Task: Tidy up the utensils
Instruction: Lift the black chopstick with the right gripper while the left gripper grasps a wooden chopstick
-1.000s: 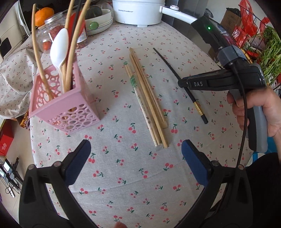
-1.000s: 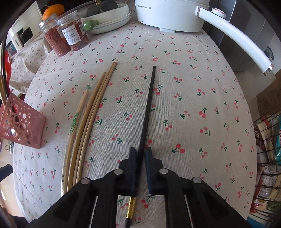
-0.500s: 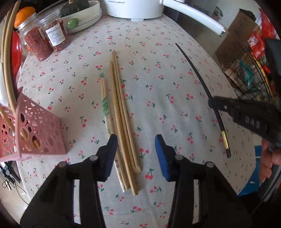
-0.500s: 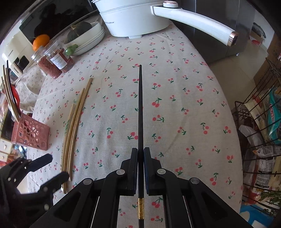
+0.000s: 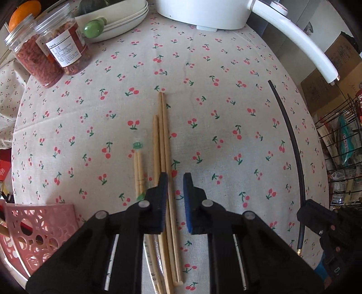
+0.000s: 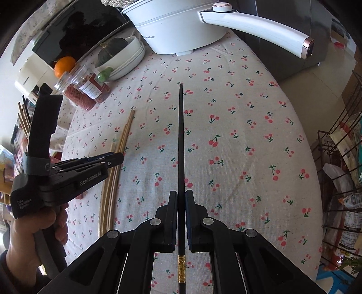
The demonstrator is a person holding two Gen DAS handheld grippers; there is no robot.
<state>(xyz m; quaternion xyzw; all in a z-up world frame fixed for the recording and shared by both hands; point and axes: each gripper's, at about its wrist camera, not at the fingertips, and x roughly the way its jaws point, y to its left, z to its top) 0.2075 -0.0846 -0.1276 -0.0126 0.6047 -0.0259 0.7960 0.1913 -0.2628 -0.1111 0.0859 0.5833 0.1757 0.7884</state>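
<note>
Several wooden chopsticks (image 5: 163, 144) lie side by side on the cherry-print tablecloth. My left gripper (image 5: 175, 181) is low over their near half, its jaws narrowed to a small gap around one or two of them, not clamped. My right gripper (image 6: 181, 199) is shut on a black chopstick (image 6: 181, 135) with a gold band and holds it lifted above the cloth; it also shows in the left wrist view (image 5: 291, 140). The pink perforated utensil holder (image 5: 34, 228) stands at the lower left of the left wrist view.
Two jars of red dried goods (image 5: 47, 49), stacked white dishes (image 5: 122, 20) and a white pot with a long handle (image 6: 255, 24) stand at the far side. A wire rack with packets (image 6: 339, 181) stands to the right of the table.
My left gripper moved from beside the pink holder down onto the wooden chopsticks and narrowed its jaws. My right gripper lifted the black chopstick off the cloth.
</note>
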